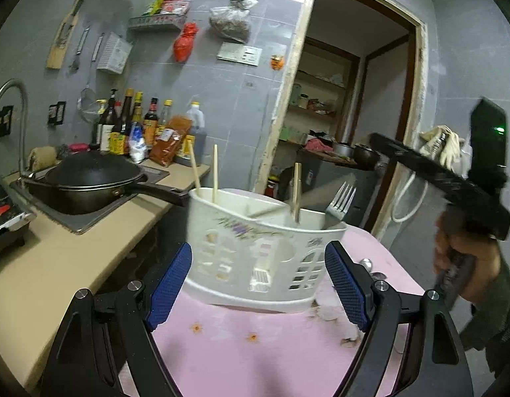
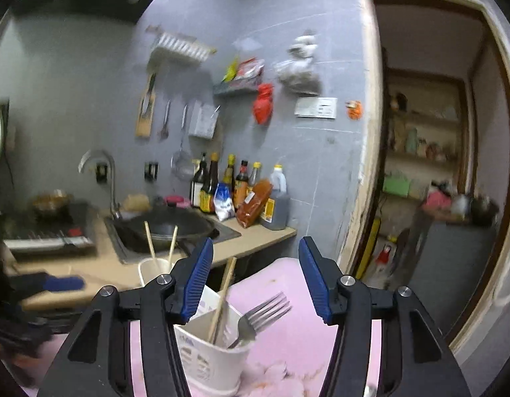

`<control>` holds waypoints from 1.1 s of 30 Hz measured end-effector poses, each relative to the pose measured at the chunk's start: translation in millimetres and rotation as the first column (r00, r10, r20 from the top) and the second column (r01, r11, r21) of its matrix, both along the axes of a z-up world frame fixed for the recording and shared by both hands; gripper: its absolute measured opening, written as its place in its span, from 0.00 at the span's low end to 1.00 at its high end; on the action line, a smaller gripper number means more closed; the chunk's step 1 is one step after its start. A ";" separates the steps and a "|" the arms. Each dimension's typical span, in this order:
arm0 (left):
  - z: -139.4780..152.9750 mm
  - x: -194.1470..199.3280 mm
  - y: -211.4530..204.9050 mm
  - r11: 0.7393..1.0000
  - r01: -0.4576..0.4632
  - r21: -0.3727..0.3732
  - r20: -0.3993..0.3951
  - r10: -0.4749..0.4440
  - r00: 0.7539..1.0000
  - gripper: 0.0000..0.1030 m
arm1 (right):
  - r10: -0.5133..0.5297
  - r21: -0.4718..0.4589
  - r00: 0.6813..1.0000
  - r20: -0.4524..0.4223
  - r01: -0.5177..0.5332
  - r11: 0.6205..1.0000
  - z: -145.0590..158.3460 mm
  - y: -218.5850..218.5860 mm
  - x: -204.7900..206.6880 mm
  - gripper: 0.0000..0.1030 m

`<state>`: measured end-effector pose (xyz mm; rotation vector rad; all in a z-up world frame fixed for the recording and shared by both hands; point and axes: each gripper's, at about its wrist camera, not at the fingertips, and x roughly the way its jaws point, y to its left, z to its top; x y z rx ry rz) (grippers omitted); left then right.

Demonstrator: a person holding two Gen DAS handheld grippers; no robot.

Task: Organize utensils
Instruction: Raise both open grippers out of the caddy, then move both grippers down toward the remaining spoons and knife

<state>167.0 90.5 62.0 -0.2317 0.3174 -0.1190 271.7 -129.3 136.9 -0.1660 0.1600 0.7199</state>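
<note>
A white slotted utensil holder (image 1: 255, 254) stands on the pink cloth (image 1: 255, 360). Two chopsticks (image 1: 215, 172) stick up from its left compartment. In the right compartment are one chopstick (image 1: 296, 192) and a fork (image 1: 341, 198). My left gripper (image 1: 259, 246) is open just short of the holder, its blue pads framing it without pressing. My right gripper (image 2: 255, 241) hangs open above the holder's near end (image 2: 212, 360), over the fork (image 2: 265, 311) and chopstick (image 2: 223, 297), with nothing between its pads. A hand (image 1: 466, 258) holds it.
A black wok (image 1: 89, 178) sits in the sink on the beige counter (image 1: 73, 264), with sauce bottles (image 1: 139, 125) behind it and a cooker (image 1: 3, 218) at far left. A small metal piece (image 1: 367, 264) lies on the cloth right of the holder. A doorway (image 1: 354, 99) opens at the right.
</note>
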 end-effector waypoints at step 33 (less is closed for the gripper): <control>-3.6 43.4 -179.5 0.931 0.250 0.267 0.043 -0.271 0.962 0.76 | -0.376 0.008 0.921 -0.106 0.379 0.926 -64.5 -179.7 -60.5 1.00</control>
